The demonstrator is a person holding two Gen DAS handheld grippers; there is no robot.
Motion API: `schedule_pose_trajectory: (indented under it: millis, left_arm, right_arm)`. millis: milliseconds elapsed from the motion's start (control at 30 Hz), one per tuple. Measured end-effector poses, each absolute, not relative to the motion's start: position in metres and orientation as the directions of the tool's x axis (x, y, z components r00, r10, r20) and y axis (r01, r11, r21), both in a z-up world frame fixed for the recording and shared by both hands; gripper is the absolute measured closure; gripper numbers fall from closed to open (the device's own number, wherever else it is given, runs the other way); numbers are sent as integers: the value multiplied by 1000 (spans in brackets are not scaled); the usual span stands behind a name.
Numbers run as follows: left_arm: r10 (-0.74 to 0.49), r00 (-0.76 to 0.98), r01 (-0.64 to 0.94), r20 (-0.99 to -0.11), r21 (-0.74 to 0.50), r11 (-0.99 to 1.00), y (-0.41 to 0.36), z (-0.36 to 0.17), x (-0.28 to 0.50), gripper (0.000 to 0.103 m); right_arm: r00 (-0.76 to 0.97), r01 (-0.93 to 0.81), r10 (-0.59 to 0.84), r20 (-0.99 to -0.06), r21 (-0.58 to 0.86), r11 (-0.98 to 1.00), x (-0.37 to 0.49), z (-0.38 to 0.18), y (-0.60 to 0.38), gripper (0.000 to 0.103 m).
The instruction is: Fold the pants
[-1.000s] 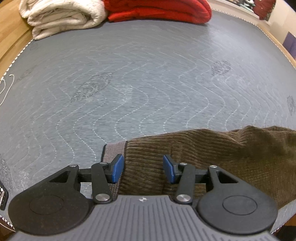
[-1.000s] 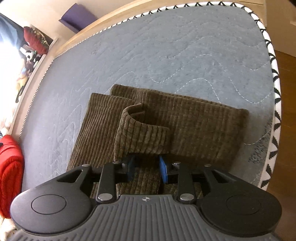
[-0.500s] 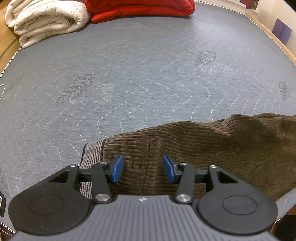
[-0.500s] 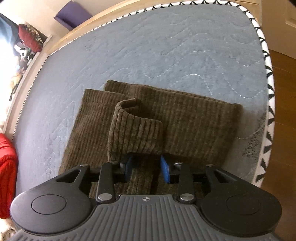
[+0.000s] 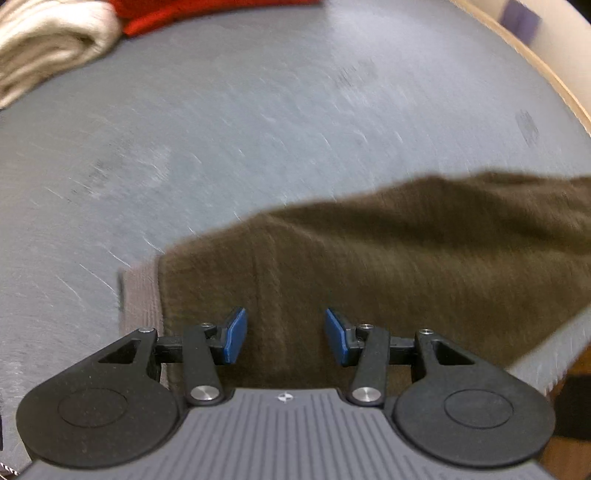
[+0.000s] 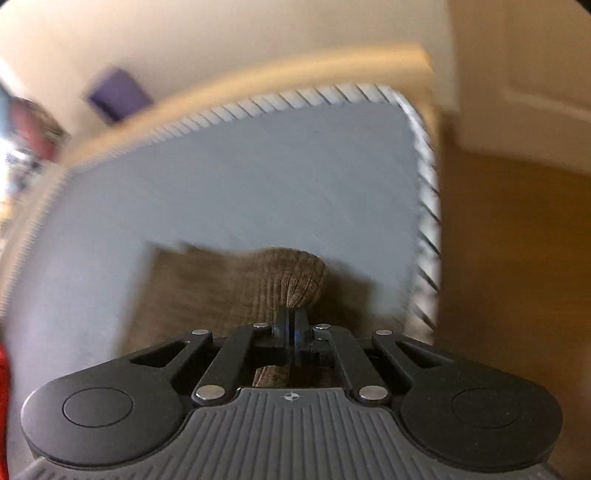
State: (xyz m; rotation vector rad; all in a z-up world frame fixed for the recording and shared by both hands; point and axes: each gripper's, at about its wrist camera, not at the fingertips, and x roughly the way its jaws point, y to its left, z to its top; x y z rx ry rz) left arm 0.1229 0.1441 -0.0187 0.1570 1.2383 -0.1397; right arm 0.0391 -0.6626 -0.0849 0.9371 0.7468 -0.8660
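Brown corduroy pants lie on the grey quilted mat, reaching to the right; a lighter inner waistband strip shows at their left end. My left gripper is open, its blue pads spread just above the pants near that end. In the right wrist view my right gripper is shut on a bunched fold of the pants, which it holds up off the mat. This view is motion blurred.
A folded cream blanket and a red folded cloth lie at the mat's far left. The mat's patterned edge and wooden floor are to the right. A purple object sits by the wall.
My right gripper closed on the raised fold of the pants and lifted it, its view swinging up. My left gripper shifted over the pants' left end and stays open.
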Motion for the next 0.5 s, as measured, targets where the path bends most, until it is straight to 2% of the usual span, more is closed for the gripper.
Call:
schedule_pose_trajectory:
  millis: [100, 133, 200, 300, 367, 467, 500]
  left_arm:
    - [-29, 259, 246, -965, 37, 969, 139, -32, 116, 51]
    - [-27, 245, 267, -969, 41, 963, 137, -37, 114, 51]
    - [-6, 217, 294, -976, 59, 954, 137, -47, 108, 51]
    - [88, 147, 323, -985, 132, 937, 144, -69, 103, 52]
    - [110, 122, 367, -986, 148, 918, 147, -76, 99, 51]
    - [127, 108, 414, -986, 161, 896, 146, -78, 93, 52]
    - [131, 113, 429, -985, 167, 888, 145, -77, 91, 52]
  right_arm:
    - [368, 920, -258, -893, 310, 239, 27, -104, -671, 100]
    - [324, 938, -304, -896, 263, 226, 22, -102, -668, 96]
    - [287, 952, -398, -872, 214, 218, 20, -88, -665, 96]
    - [437, 894, -409, -801, 336, 297, 30, -72, -659, 95]
    - [565, 812, -340, -752, 434, 391, 46, -66, -653, 94]
    - [686, 681, -201, -699, 520, 516, 84, -65, -636, 70]
    - [699, 659, -180, -692, 526, 537, 95, -65, -630, 66]
